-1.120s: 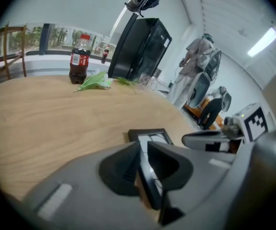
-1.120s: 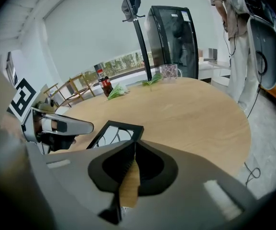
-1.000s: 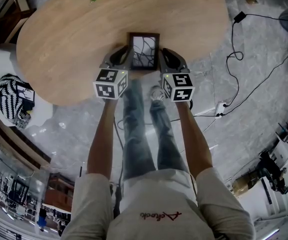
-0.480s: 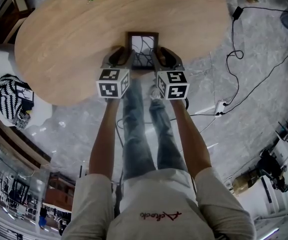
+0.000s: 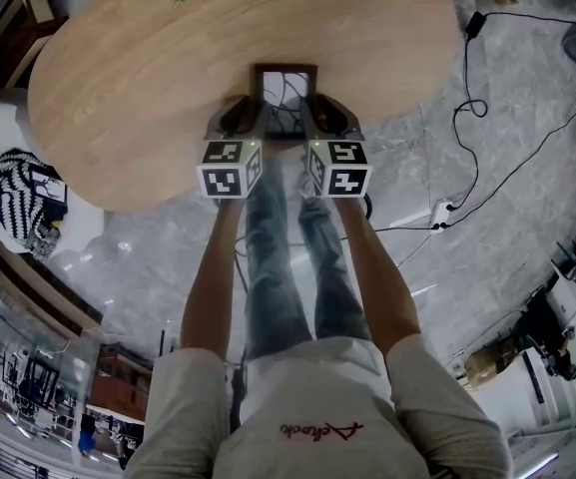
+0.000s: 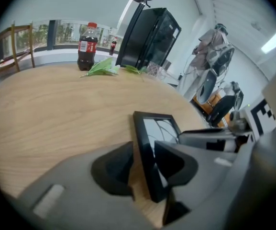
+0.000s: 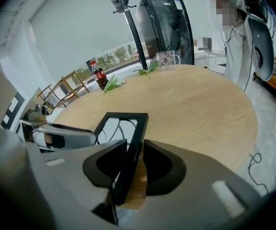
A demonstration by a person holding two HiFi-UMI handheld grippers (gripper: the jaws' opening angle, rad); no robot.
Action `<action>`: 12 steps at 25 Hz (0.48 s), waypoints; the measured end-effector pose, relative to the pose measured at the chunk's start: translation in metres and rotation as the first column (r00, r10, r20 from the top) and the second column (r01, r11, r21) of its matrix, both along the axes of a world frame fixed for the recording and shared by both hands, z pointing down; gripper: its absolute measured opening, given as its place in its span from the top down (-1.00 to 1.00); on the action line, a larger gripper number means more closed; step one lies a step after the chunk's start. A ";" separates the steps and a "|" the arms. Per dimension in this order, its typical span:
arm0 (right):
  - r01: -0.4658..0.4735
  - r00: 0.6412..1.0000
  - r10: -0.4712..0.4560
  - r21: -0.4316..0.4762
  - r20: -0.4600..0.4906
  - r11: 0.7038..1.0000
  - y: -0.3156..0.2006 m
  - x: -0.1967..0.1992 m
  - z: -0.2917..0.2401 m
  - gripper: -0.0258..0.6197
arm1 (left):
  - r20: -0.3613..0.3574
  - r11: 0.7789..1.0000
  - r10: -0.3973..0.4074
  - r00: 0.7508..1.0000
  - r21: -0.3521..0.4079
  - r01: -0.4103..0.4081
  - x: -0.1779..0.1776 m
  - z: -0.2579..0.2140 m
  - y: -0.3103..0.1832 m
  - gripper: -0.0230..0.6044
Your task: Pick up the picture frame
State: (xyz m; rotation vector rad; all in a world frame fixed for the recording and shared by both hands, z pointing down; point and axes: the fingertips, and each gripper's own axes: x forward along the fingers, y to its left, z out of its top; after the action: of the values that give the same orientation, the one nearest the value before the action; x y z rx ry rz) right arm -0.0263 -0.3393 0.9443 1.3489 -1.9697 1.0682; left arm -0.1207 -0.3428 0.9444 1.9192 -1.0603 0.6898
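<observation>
Big round wooden table on a grey stone floor, and the picture frame lay glass-up right at the table's near edge. The left gripper had its jaws either side of the frame's left rail. They were closing, but a sliver of tabletop showed on the outer side, so no pinch yet. Same deal with the right gripper on the frame's right rail: closing, gap outside. A cola bottle stood well beyond the frame.
</observation>
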 end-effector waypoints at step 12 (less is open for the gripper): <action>-0.057 0.993 0.058 0.005 -0.104 0.998 0.000 -0.002 0.000 0.63 | 0.110 1.000 -0.011 0.994 0.001 0.011 0.005 0.000 -0.001 0.65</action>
State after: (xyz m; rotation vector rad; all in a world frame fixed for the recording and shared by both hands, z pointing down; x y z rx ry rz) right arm -0.0288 -0.3395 0.9446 1.4409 -1.8673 1.0010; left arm -0.1156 -0.3439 0.9448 1.8927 -1.1382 0.7970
